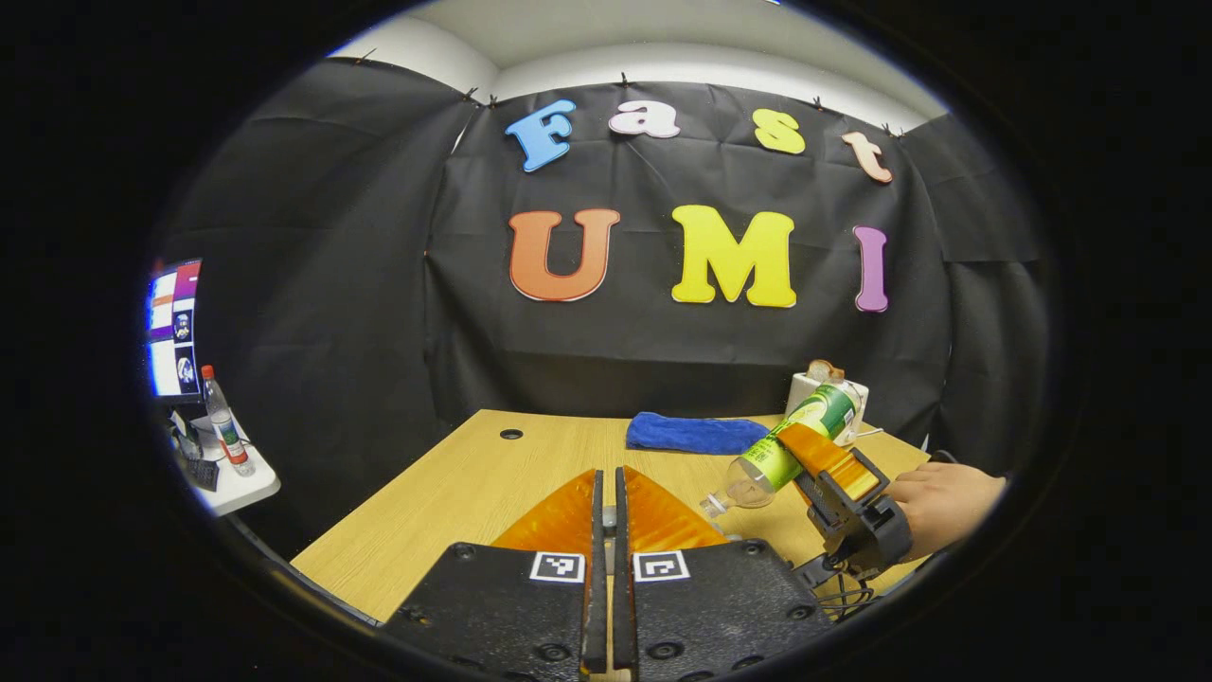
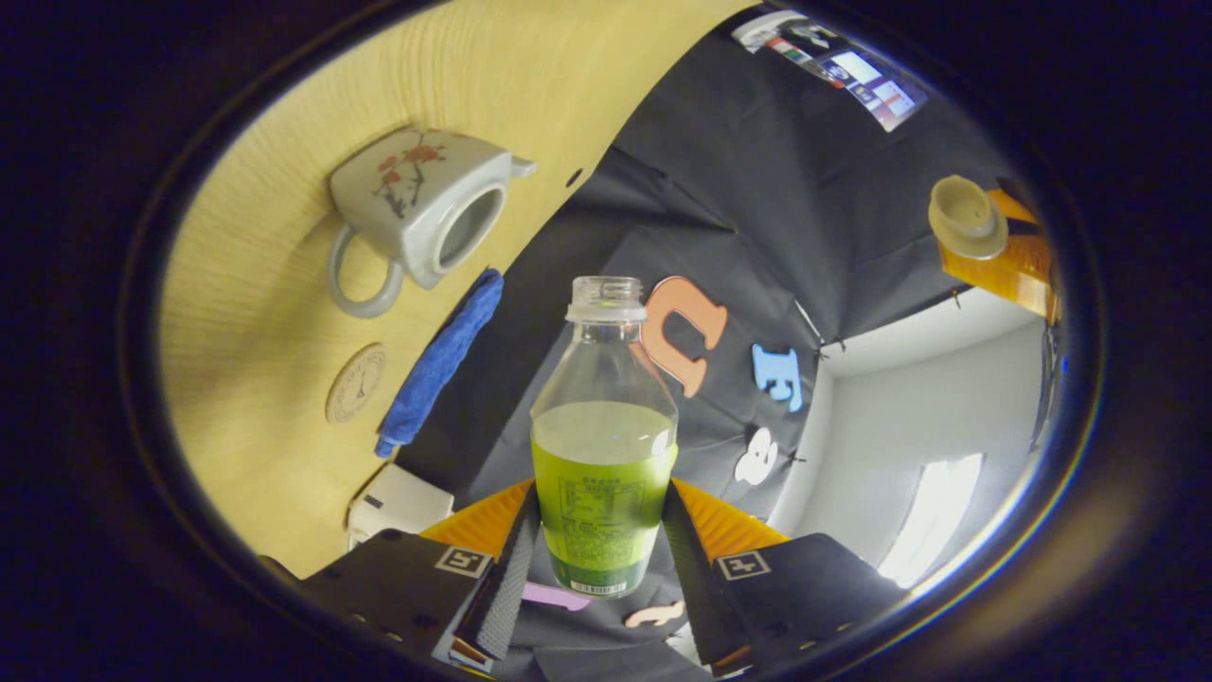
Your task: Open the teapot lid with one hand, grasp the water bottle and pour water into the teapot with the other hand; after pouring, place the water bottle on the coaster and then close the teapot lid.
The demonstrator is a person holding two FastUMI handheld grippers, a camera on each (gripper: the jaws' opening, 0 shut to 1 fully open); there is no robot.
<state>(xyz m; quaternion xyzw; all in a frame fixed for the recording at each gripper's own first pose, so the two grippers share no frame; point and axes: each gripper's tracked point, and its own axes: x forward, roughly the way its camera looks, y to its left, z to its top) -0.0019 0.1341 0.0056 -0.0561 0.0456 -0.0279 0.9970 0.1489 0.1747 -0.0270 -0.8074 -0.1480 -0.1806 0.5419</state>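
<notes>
Between the right gripper's (image 2: 598, 559) pinching fingers, the uncapped clear green-labelled water bottle (image 2: 602, 445) tilts; white flowered lidless teapot (image 2: 417, 213) beside blue cloth (image 2: 437, 365); left gripper (image 1: 609, 516) nips the lid (image 2: 966, 216).

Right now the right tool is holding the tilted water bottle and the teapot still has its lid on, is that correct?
Not quite: the teapot is open, its lid held up by the left tool, as the right gripper view shows. The right tool does hold the tilted water bottle.

A clear, uncapped plastic water bottle (image 2: 604, 445) with a green label was tilted, partly filled. A grey ceramic teapot (image 2: 417, 216) with red blossoms stood lidless beside a round coaster (image 2: 356, 383).
</notes>
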